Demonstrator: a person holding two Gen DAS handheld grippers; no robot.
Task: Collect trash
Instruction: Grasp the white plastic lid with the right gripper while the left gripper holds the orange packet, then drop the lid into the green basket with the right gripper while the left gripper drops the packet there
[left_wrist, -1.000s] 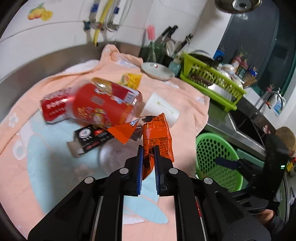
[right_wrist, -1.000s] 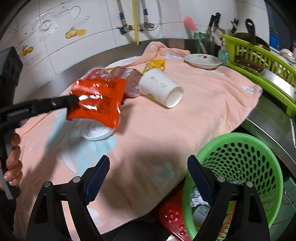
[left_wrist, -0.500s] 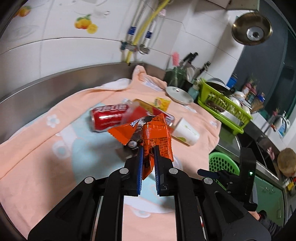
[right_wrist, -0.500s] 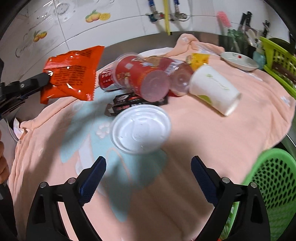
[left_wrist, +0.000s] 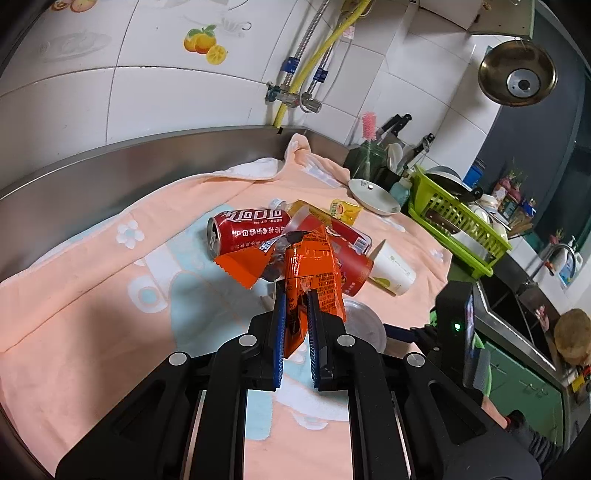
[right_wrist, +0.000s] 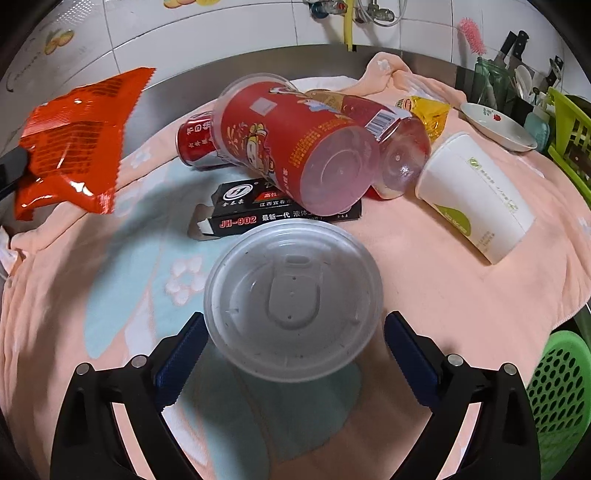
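Left wrist view: we see the left gripper (left_wrist: 295, 295) clamped on an orange snack wrapper (left_wrist: 314, 269), held in the air above the peach towel (left_wrist: 92, 314). Our right gripper (right_wrist: 291, 332) has just been spreading its jaws and stands wide apart around a white plastic lid (right_wrist: 291, 295) lying on the towel, pads not pressing it. Behind lie a red cup (right_wrist: 295, 147), a black box (right_wrist: 240, 218) and a paper cup (right_wrist: 476, 199); a green basket (right_wrist: 561, 398) sits at the counter's edge.

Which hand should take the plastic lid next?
Right. Its tongs have just been opening and stand open on either side of the plastic lid, not touching it. The left tongs are shut on the orange wrapper, so they are occupied.
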